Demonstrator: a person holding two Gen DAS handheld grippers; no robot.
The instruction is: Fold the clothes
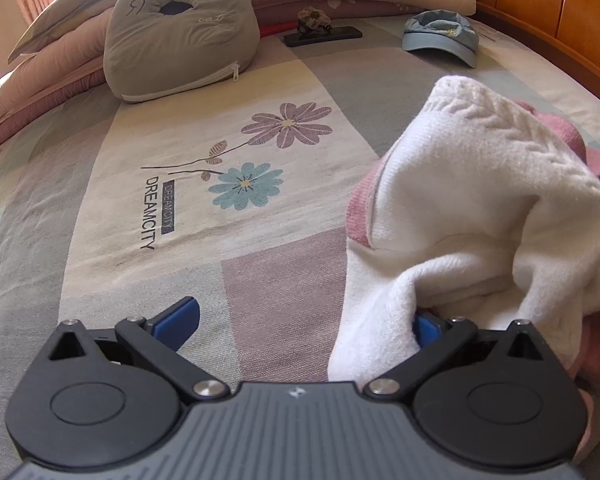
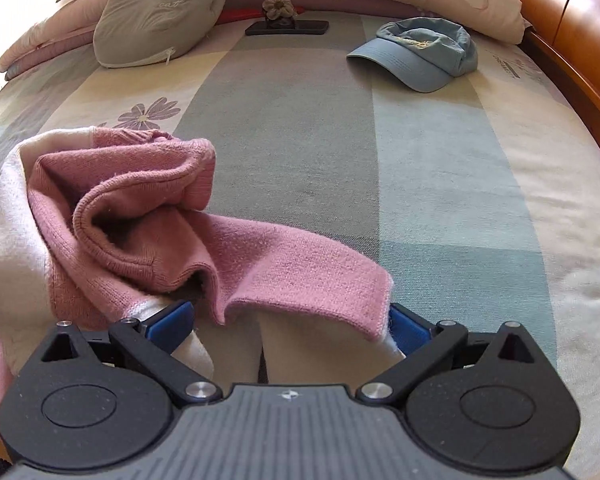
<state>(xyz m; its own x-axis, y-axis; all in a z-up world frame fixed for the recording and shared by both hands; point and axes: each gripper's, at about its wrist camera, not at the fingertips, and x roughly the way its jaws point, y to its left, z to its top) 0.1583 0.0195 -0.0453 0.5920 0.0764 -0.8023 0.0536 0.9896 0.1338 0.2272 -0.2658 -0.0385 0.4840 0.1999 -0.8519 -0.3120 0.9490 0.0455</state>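
Observation:
A pink and white knit sweater [image 1: 480, 200] lies bunched on the bedspread. In the left wrist view its white part fills the right side and drapes over the right blue finger [image 1: 425, 327]. My left gripper [image 1: 304, 324] is open, with bare bedspread between its fingers. In the right wrist view the sweater [image 2: 148, 216] is heaped at the left, and its pink hem [image 2: 312, 300] lies across the gap of my right gripper [image 2: 290, 326]. That gripper stands open wide, its fingers not pressing the cloth.
A grey cat cushion [image 1: 180, 36] and a rolled pink quilt [image 1: 40, 92] sit at the far left. A blue cap [image 2: 420, 56] lies far right, a black phone [image 2: 286, 27] at the back. A wooden bed frame [image 2: 572, 40] bounds the right side.

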